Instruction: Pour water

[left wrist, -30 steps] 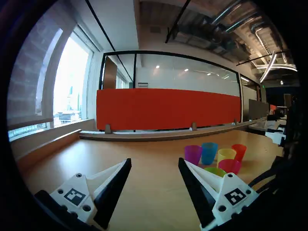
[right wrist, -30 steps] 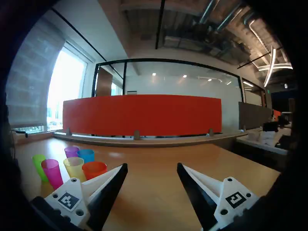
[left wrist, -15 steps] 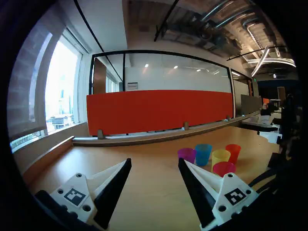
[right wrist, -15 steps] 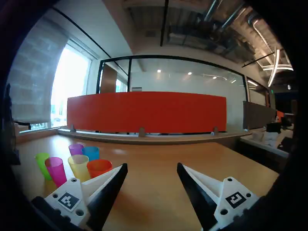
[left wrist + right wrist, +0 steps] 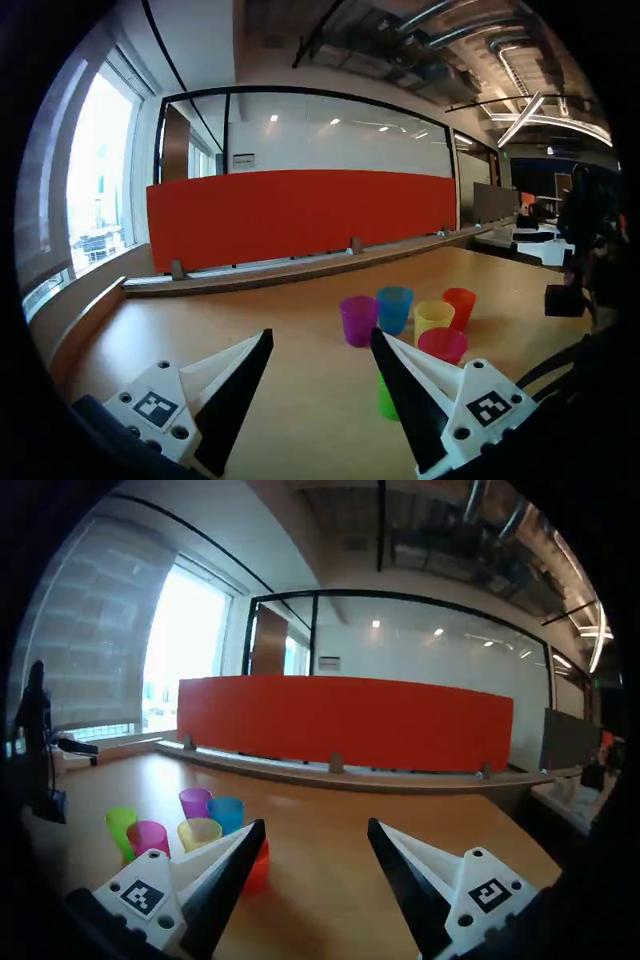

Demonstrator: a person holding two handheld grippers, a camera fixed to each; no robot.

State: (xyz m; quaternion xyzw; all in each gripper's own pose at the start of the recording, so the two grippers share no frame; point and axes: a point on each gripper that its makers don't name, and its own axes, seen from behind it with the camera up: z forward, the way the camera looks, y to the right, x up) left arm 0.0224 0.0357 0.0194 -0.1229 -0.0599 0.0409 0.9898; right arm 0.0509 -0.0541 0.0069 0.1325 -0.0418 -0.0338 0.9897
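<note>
Both my grippers hang low over the wooden desk (image 5: 304,416), each with its fingers spread wide and nothing between them. Six bright plastic cups stand bunched together to the right of my left gripper (image 5: 320,334). The purple cup (image 5: 358,320), blue cup (image 5: 394,310), yellow cup (image 5: 433,320) and orange cup (image 5: 458,306) are at the back. The pink cup (image 5: 442,346) is nearer, and the green cup (image 5: 386,400) is nearest, half hidden behind my finger. My right gripper (image 5: 316,824) has the same bunch to its left, with the orange cup tucked close behind its left finger.

The crowding is the main hazard, I judge. The cups stand so near one another that spread fingers closing on one could shoulder its neighbour over. The two half-hidden cups are the likeliest to be clipped by a careless sweep. I cannot tell which cup holds water. A hard squeeze on a thin, full cup might buckle its wall and spill. With both grippers converging on one small cluster, they could also knock each other.
</note>
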